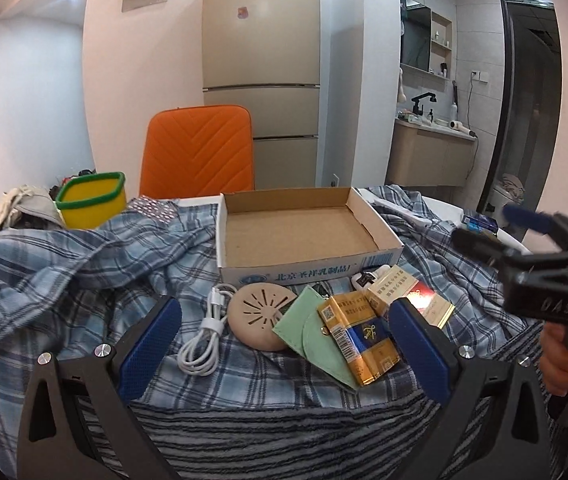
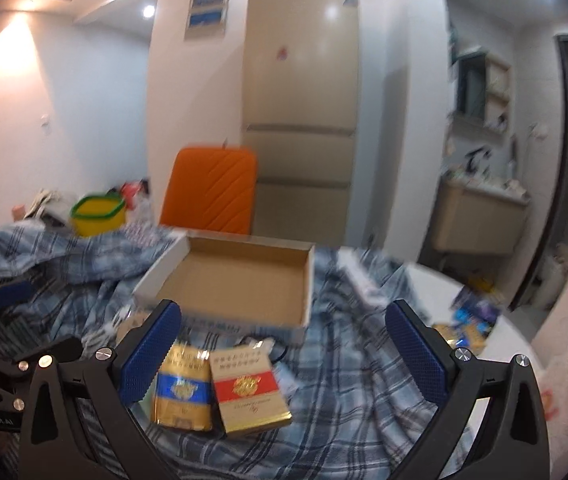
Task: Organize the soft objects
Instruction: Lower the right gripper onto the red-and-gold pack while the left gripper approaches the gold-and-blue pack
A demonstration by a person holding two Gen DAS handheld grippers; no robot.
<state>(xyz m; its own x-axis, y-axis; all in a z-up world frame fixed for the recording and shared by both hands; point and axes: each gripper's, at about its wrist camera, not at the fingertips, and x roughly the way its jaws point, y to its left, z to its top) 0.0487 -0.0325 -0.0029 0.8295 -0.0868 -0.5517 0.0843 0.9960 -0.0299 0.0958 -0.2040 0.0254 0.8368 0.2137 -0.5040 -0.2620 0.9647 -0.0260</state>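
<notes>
Cardboard box [image 1: 304, 236] is seen empty; both the left gripper [image 1: 284, 344] and right gripper [image 2: 284, 352] are held wide open, nothing grasped; the slippery-looking cigarette packs [image 2: 220, 392] might be nudged aside, perhaps

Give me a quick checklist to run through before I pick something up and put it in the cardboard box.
1. Left gripper open, holding nothing: ok.
2. Right gripper open, holding nothing: ok.
3. Cardboard box has nothing in it: ok.
4. Green pouch free to lift: not ok, the blue and gold packet overlaps it.
5. White cable bundled: ok.
6. Right wrist view sharp: not ok, blurred.
</notes>
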